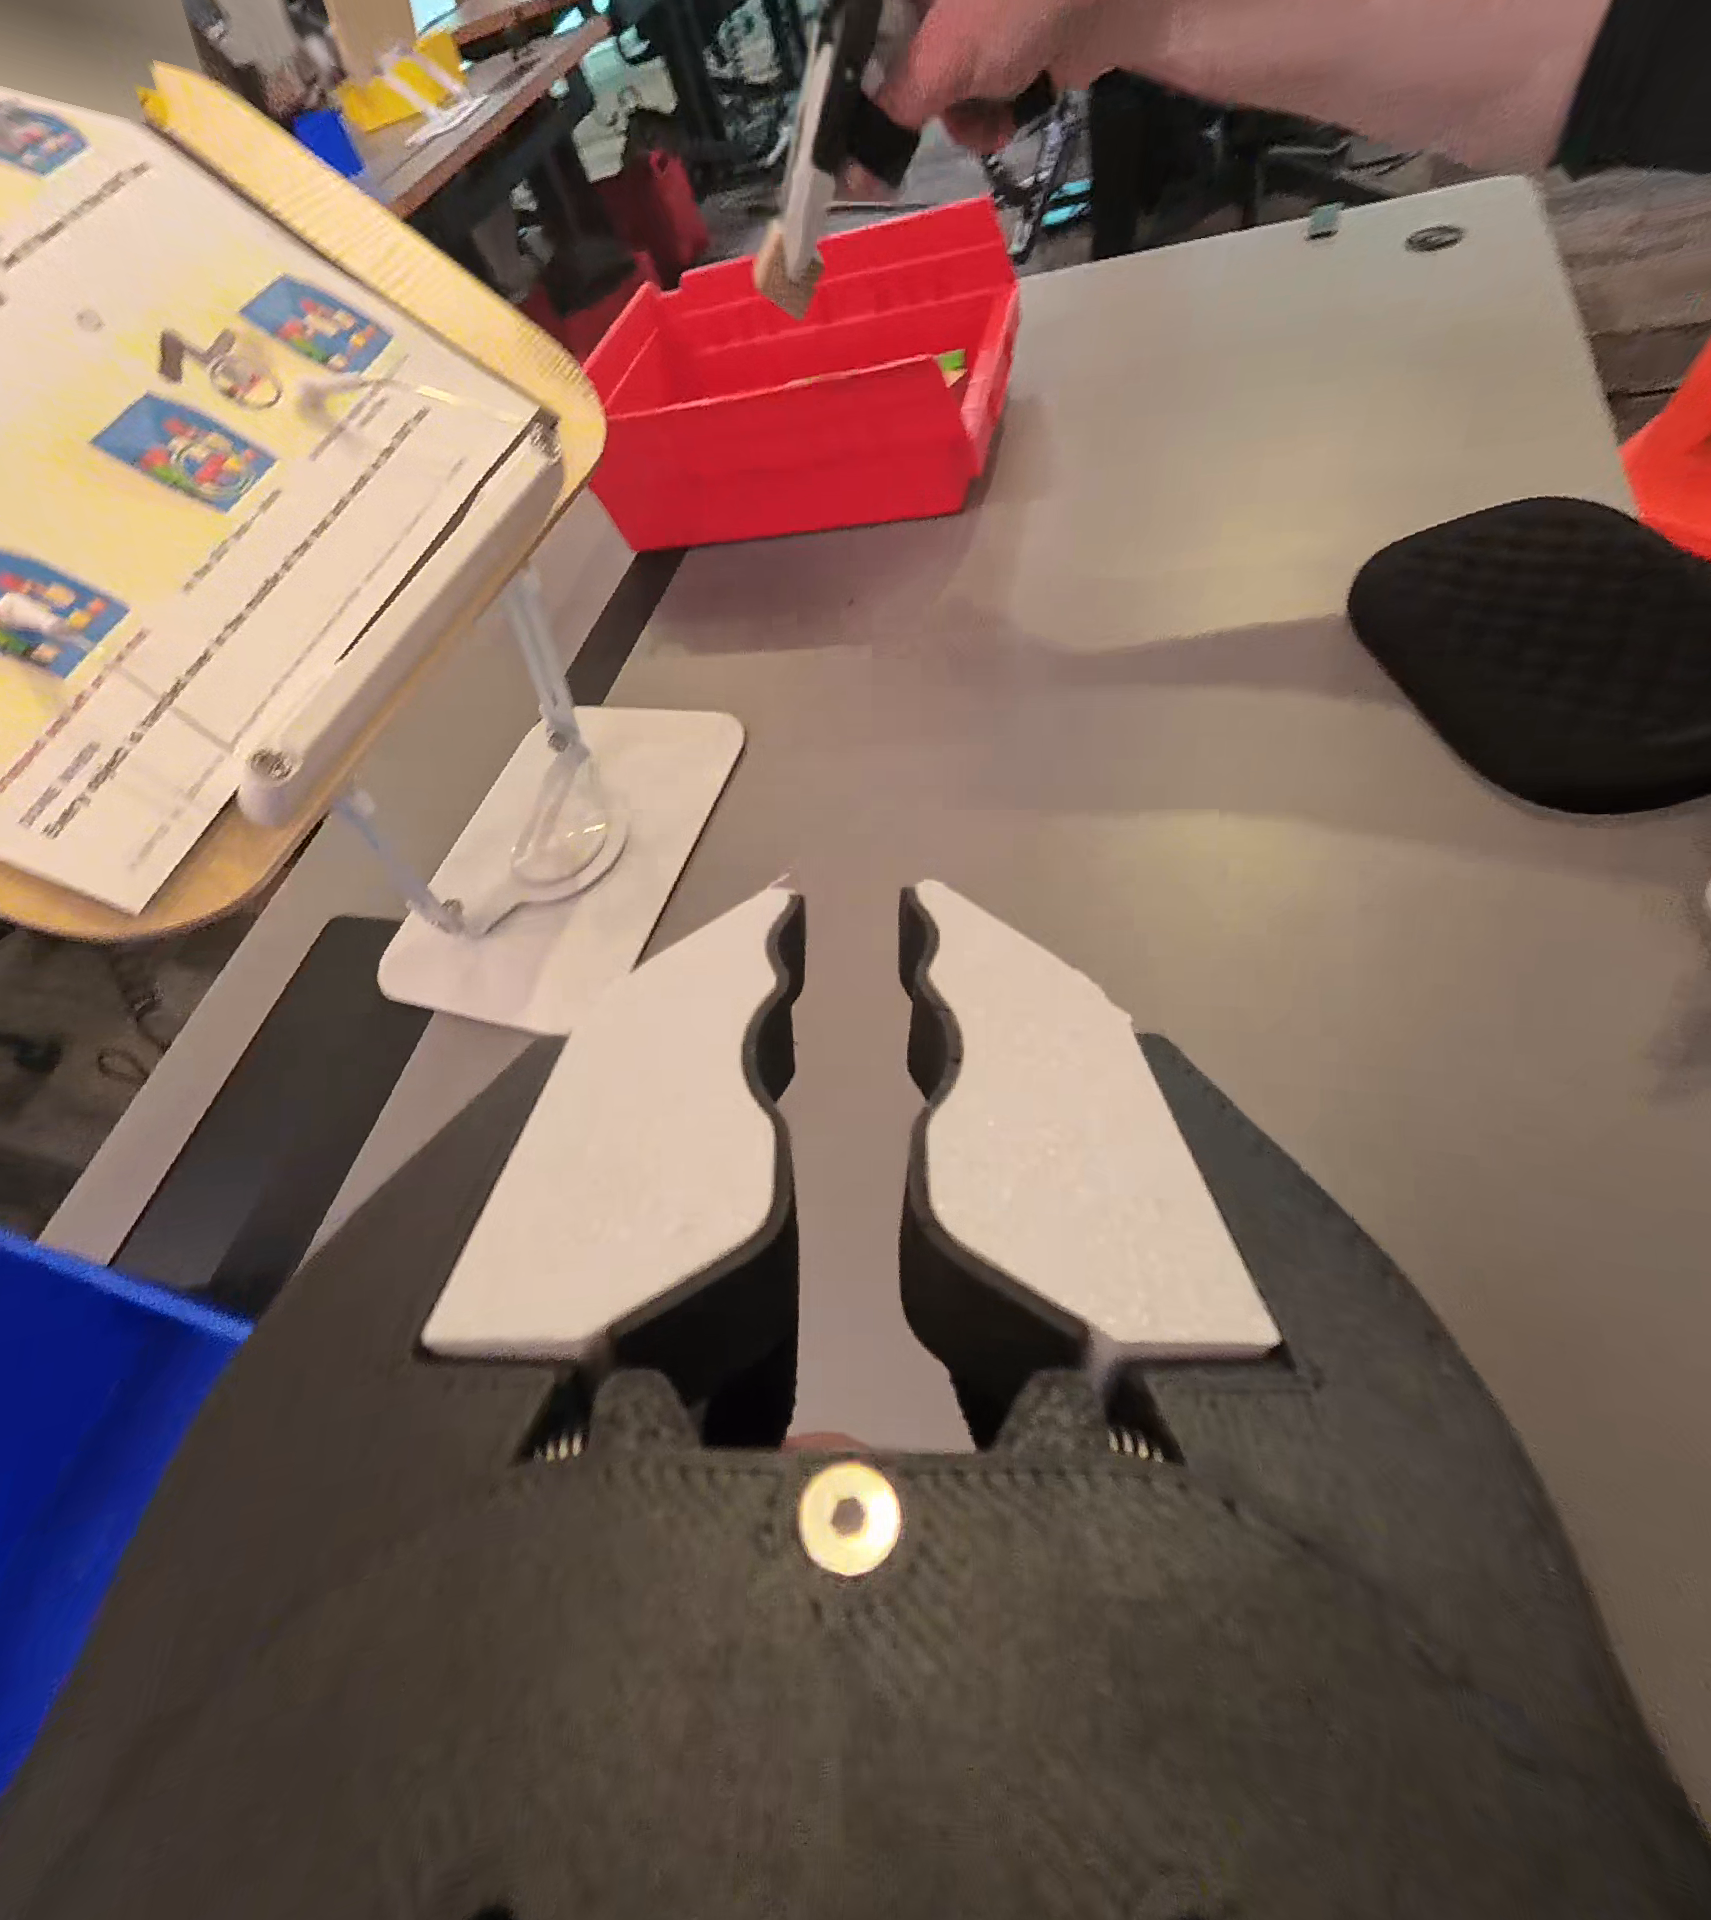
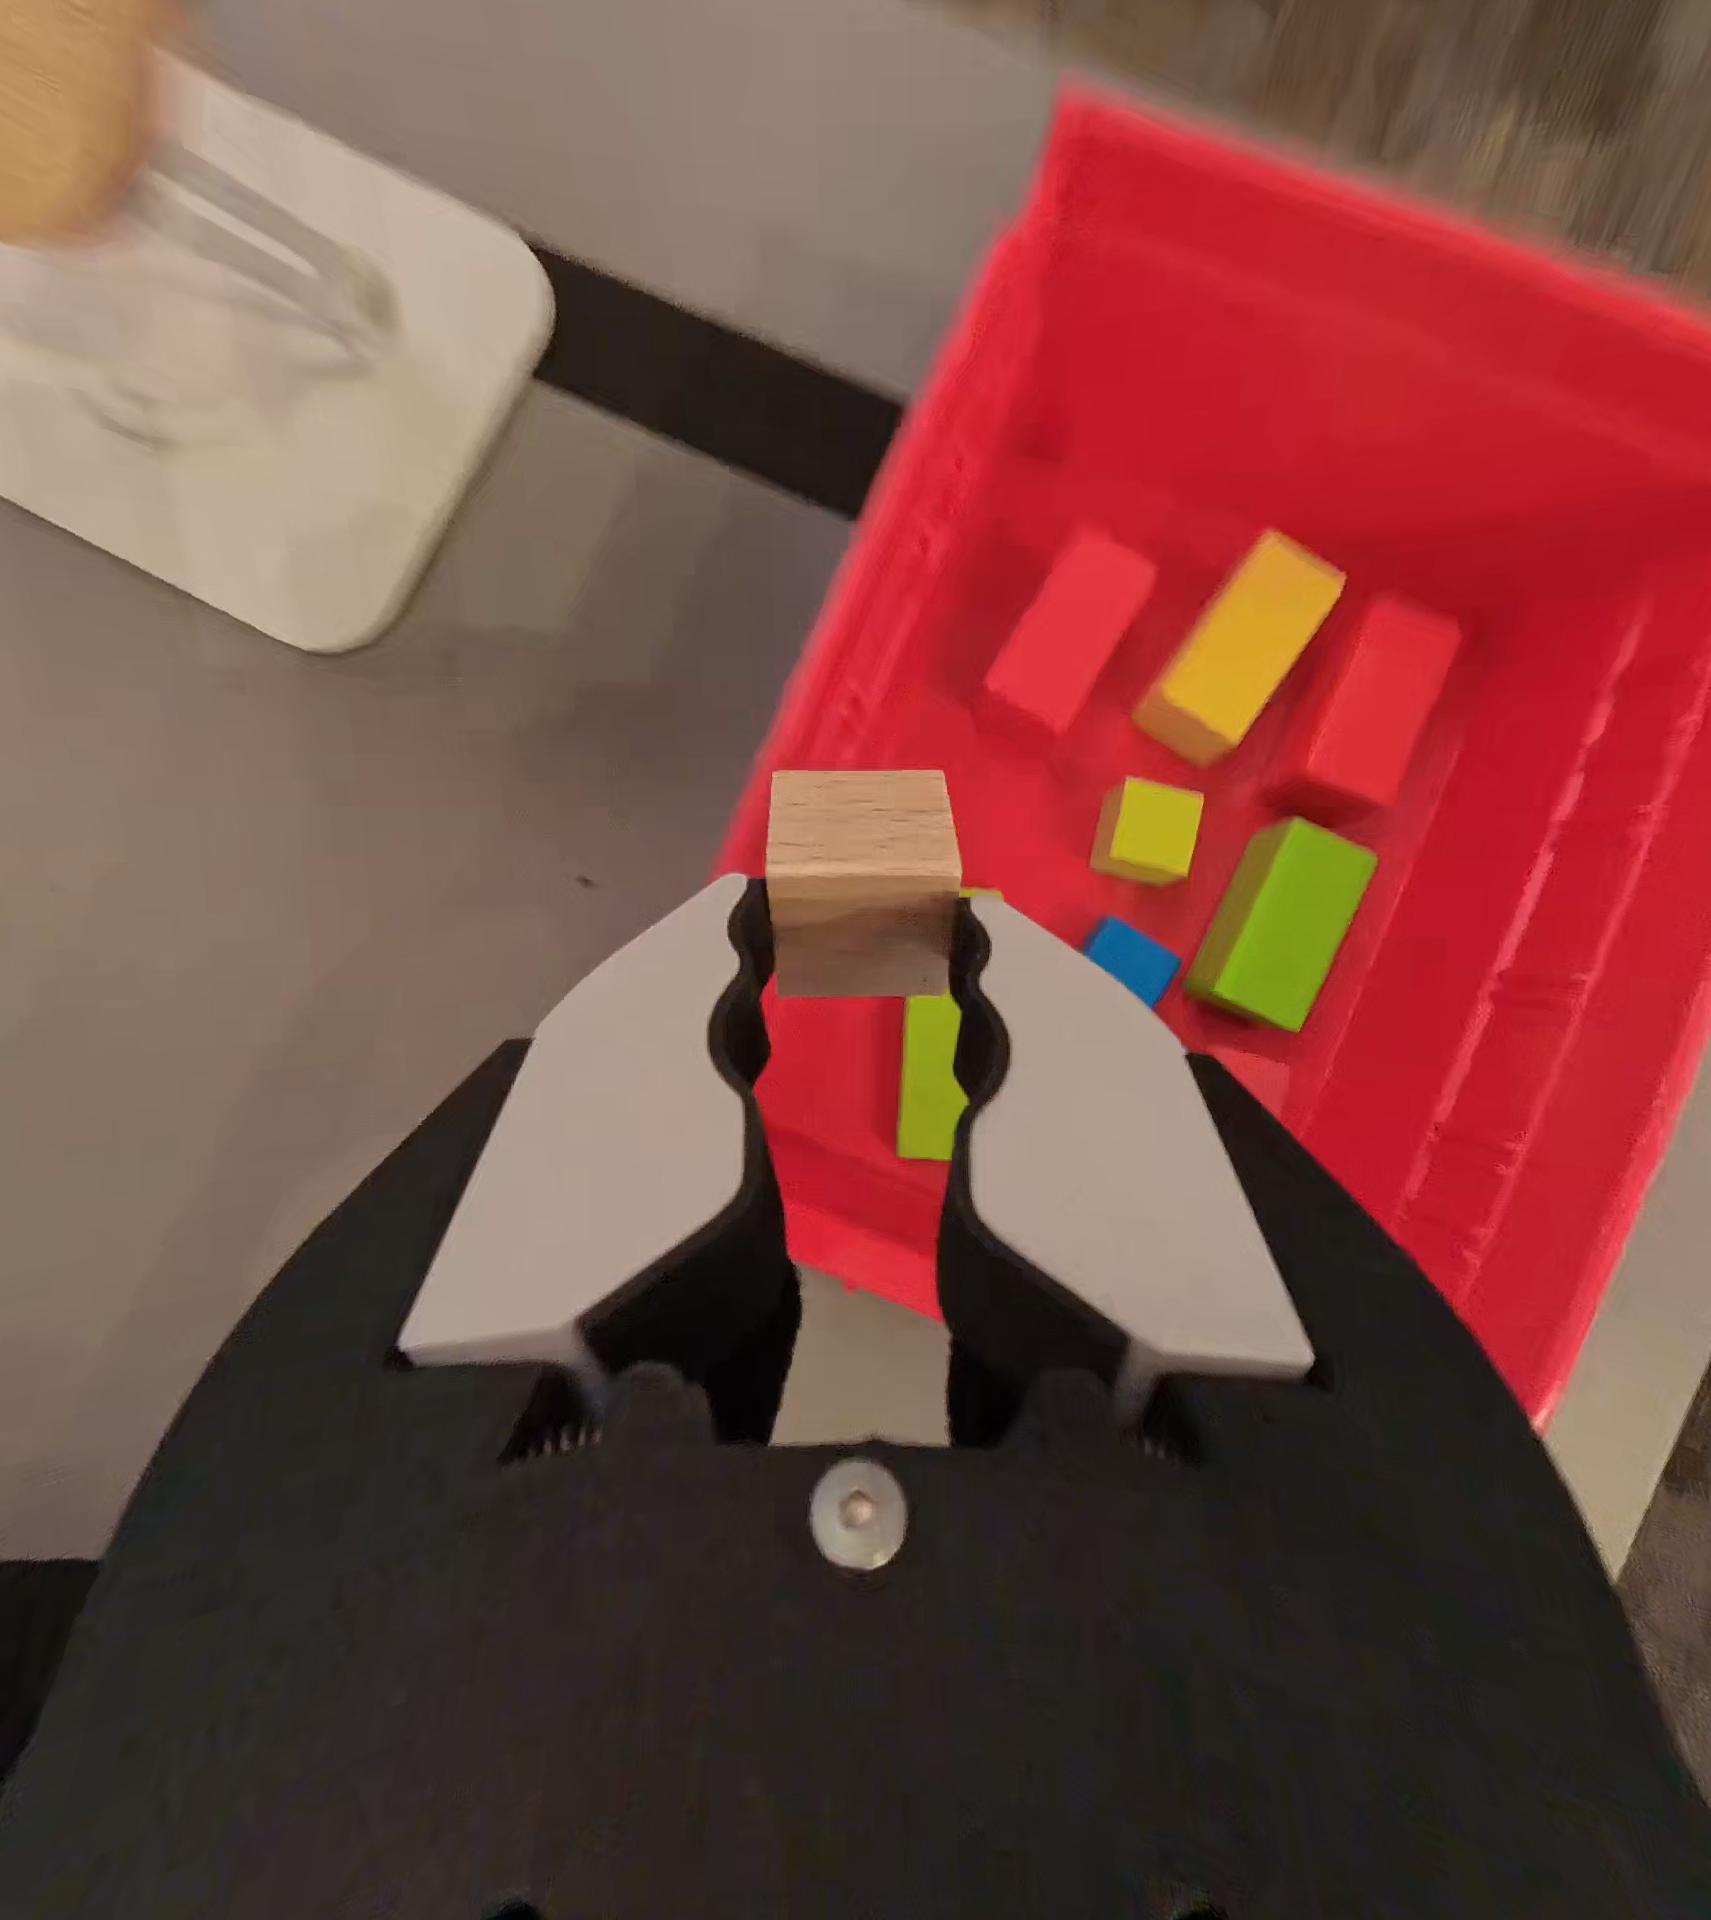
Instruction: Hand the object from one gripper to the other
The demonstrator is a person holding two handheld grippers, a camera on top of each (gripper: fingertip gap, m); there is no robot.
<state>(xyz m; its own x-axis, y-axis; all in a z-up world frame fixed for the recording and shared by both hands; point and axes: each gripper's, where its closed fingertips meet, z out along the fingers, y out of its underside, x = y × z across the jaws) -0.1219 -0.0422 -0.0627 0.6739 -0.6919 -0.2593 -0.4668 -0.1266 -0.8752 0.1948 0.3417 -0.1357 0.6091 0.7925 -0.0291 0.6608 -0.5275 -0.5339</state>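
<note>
- Right wrist view: the right gripper pinches a plain wooden cube at its tips, both pads pressed on the cube's sides.
- The cube hangs in the air over the near edge of a red bin.
- Inside the bin lie two red blocks, an orange-yellow block, a small yellow-green cube, two green blocks and a small blue cube.
- A white plate with a clear stand foot lies on the grey table, left of the bin.
- Left wrist view: the left gripper is low over the table, its fingers slightly spread with nothing between them.
- Far ahead, the right gripper, held by a hand, carries the cube above the bin, well apart from the left gripper.
- A tilted board with a printed sheet stands to the left; a blue bin and a black pad sit at the edges.
</note>
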